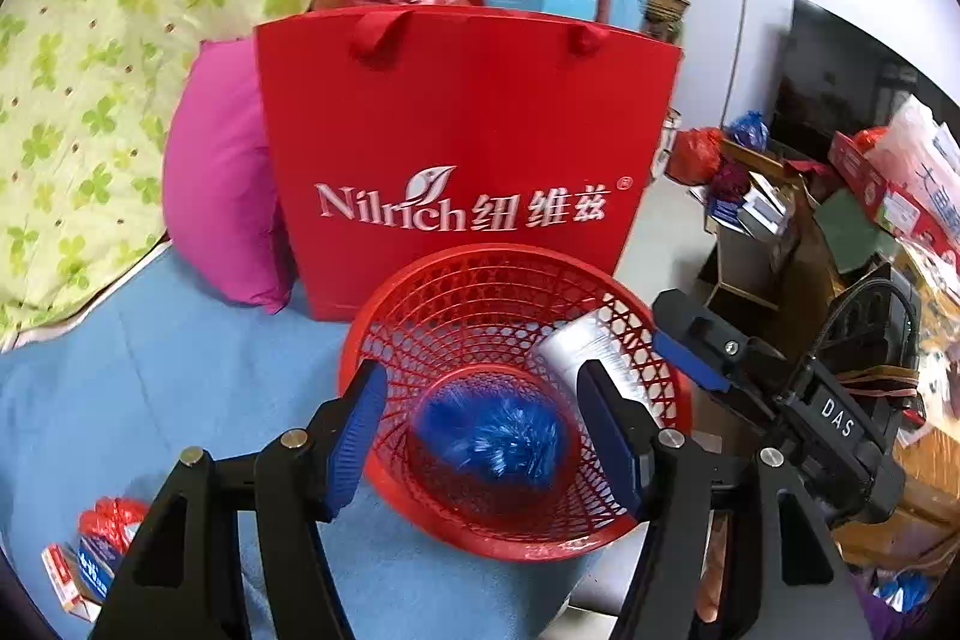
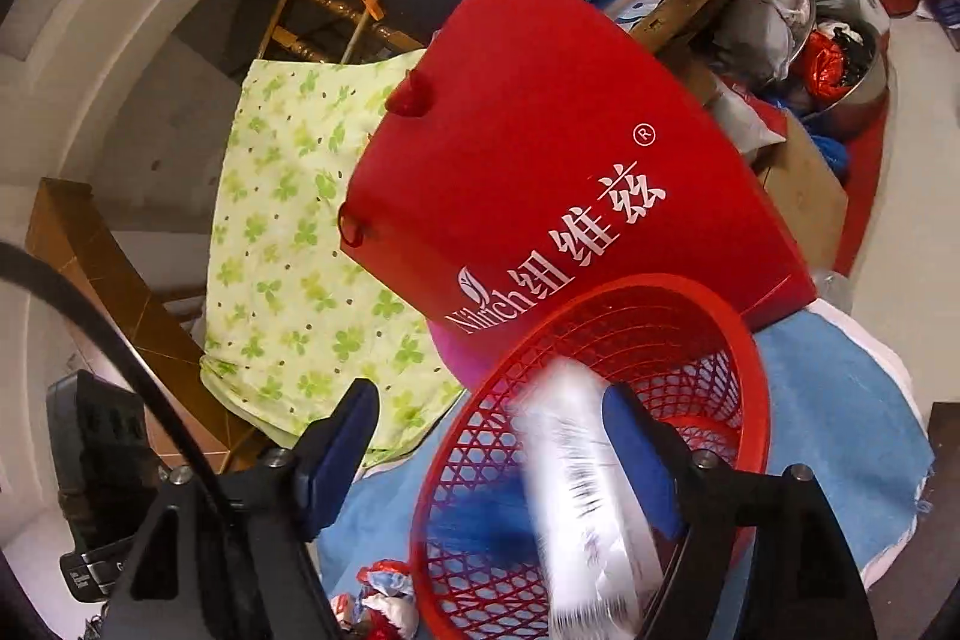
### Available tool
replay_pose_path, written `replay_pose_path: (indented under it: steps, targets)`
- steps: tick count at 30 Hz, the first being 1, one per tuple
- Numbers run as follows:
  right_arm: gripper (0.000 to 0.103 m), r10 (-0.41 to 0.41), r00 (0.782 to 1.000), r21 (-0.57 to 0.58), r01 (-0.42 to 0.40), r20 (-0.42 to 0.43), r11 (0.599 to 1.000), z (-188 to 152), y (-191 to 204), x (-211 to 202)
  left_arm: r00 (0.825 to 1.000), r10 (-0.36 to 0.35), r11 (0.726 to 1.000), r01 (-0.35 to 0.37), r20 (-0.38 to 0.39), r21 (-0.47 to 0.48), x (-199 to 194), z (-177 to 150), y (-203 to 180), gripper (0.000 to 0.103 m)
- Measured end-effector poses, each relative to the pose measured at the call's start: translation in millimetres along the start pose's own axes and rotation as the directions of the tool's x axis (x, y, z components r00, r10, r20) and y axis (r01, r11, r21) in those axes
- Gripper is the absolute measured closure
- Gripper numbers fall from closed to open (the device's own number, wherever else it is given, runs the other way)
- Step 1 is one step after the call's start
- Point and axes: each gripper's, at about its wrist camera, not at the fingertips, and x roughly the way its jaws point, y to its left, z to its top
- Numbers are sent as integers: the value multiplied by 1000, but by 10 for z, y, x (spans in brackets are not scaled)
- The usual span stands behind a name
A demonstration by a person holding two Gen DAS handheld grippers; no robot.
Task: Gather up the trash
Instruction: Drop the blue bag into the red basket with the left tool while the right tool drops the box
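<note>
A red mesh basket (image 1: pixel 600 316) lies on the blue cloth, its mouth tilted toward me. A blue crumpled wrapper (image 1: pixel 492 433) sits in its bottom. A white tube-like package (image 1: pixel 579 346) drops along the basket's right wall; it is blurred in the right wrist view (image 2: pixel 585 490). My left gripper (image 1: pixel 486 442) is open and empty over the basket mouth. My right gripper (image 2: pixel 489 454) is open above the basket (image 2: pixel 708 340), with the white package beside its right finger. The right gripper also shows in the left wrist view (image 1: pixel 690 340).
A red Nilrich paper bag (image 1: pixel 462 148) stands right behind the basket, with a pink cushion (image 1: pixel 222 196) and a green-patterned quilt (image 1: pixel 108 58) to the left. Red wrappers and small boxes (image 1: pixel 90 550) lie at front left on the blue cloth (image 1: pixel 180 370). Cluttered boxes (image 1: pixel 840 232) stand at right.
</note>
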Motion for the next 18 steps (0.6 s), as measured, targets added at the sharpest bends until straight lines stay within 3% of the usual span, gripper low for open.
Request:
replay_pose_path:
  steps: [3,8,10,13,16,18]
  targets:
    - [23,18,1000,-35,-19,-16,999,-16,80,41,1000,12,999,-12,21,-36,-195,-117,193,36]
    - [23,90,996,-188,-92,-22,978,-192,480,18,983,156,985,-148,101,-84,-796,-533,567,29]
    - [23,127,991,-242,-134,-45,961,-306,665,36,957,264,960,-249,123,-128,-1129,-812,868,27]
    - [23,208,972,-312,-232,-109,921,-555,992,95,915,392,907,-367,95,-207,-1484,-1197,1275,27]
    - [23,241,952,-349,-294,-188,890,-802,1243,221,887,462,849,-437,17,-297,-1685,-1582,1609,27]
    - [23,248,931,-348,-333,-266,876,-996,1372,381,878,478,821,-457,-26,-343,-1754,-1809,1761,26]
